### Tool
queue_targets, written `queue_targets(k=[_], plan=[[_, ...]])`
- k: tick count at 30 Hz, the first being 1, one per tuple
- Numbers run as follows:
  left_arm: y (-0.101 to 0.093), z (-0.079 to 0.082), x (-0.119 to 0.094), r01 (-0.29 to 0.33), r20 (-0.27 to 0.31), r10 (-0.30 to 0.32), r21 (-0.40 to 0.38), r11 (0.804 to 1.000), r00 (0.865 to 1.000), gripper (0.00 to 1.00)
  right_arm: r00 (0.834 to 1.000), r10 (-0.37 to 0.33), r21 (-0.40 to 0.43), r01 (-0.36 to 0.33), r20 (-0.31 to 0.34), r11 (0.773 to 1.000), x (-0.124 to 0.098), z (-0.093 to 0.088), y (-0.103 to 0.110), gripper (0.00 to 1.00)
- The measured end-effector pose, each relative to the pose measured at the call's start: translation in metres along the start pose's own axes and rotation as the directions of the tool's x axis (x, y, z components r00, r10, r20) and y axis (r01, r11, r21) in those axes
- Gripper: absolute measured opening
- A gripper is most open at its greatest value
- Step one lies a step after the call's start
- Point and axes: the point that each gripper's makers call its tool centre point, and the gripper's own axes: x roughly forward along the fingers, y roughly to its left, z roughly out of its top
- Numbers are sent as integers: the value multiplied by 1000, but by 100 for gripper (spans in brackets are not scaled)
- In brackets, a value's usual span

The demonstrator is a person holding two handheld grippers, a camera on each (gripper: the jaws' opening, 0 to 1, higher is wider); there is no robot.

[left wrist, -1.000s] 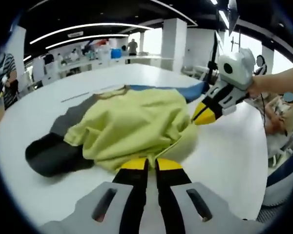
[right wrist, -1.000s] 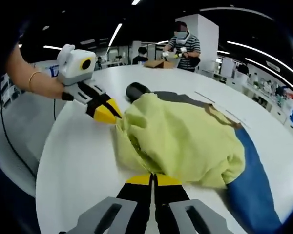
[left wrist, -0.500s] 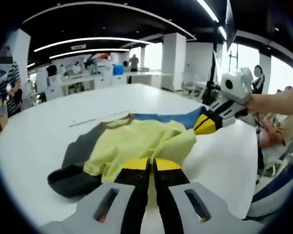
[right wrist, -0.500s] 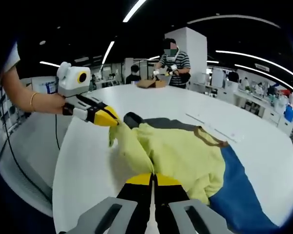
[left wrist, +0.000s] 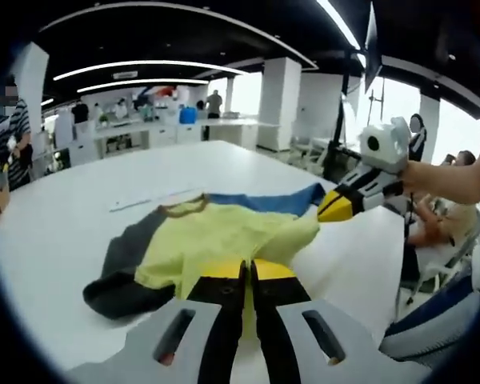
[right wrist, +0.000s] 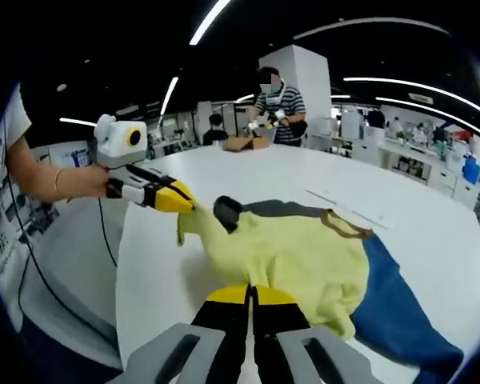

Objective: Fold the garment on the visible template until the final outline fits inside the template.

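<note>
In the left gripper view, a person in a striped shirt stands at the far left edge, beyond the white bench. On the bench lies the garment, a yellow shirt with a dark grey sleeve spread to the left and a blue panel running along its far side. A thin pale strip lies on the bench just past the collar. The left hand-held gripper rises from the bottom, its yellow-tipped jaws pressed together on the near edge of the yellow cloth. To the right, the right hand-held gripper pinches a lifted corner of the garment, jaws closed on the fabric, held by a hand.

In the right gripper view, a forearm with a bracelet holds the left hand-held gripper at the left, its tips shut on a raised corner of the yellow cloth. The garment spreads across the middle of the bench, with the dark sleeve bunched near that corner and the blue panel at the right. The right hand-held gripper comes up from the bottom, jaws closed on the near hem. A person in a striped shirt stands behind the bench beside a cardboard box.
</note>
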Motion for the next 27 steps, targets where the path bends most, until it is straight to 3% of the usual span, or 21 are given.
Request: queue_targets(k=[8, 14, 27], plan=[[-15, -18, -13, 24, -39, -24, -3, 1000, 999, 1, 1000, 24, 35, -23, -19, 999, -7, -17, 24, 0], [-23, -42, -21, 43, -96, -45, -18, 999, 994, 1, 998, 49, 83, -46, -37, 995, -8, -35, 42, 0], [-45, -118, -26, 76, -268, -81, -31, 997, 960, 1, 993, 69, 174, -52, -93, 983, 3, -77, 65, 0]])
